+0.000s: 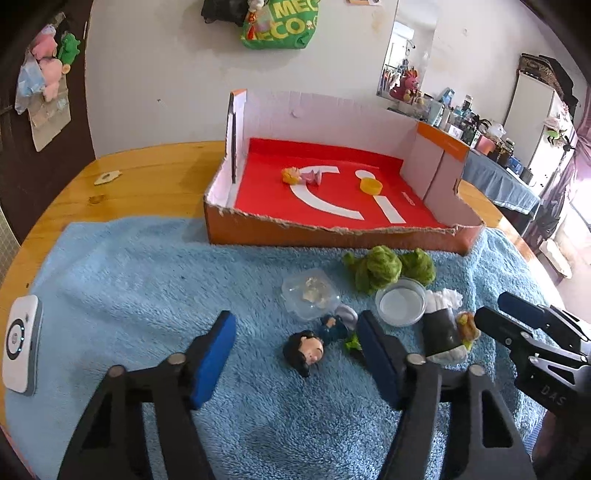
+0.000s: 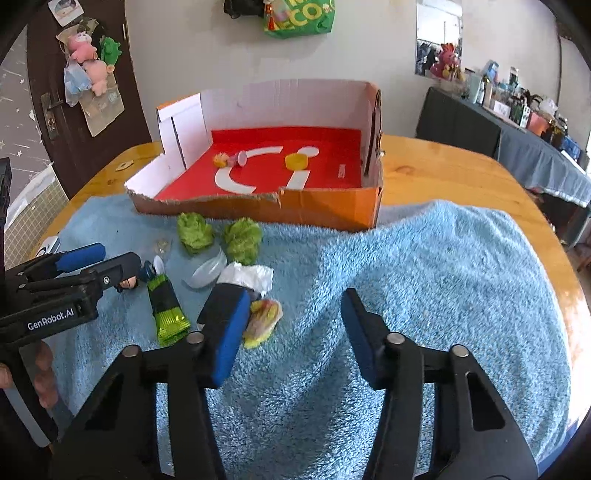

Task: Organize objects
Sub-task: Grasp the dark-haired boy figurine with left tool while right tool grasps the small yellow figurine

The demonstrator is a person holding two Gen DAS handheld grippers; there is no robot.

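doll (image 1: 308, 350) lying on the blue towel (image 1: 147, 266) before the open box (image 1: 332, 229), between the left gripper (image 1: 295, 354) fingers; jaws standing wide, gripping nothing. right gripper (image 2: 291, 332) hovering wide open, empty, its left finger beside a black roll (image 2: 225, 299).

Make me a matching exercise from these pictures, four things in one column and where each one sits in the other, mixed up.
Things:
1. yellow cap
2. dark-haired doll
3. white device
4. green bag

Places:
A. hanging on the wall
B. on the red floor of the box
C. between the left gripper fingers, on the blue towel
D. far left edge of the towel

Pairs: 1-B, 2-C, 3-D, 4-A
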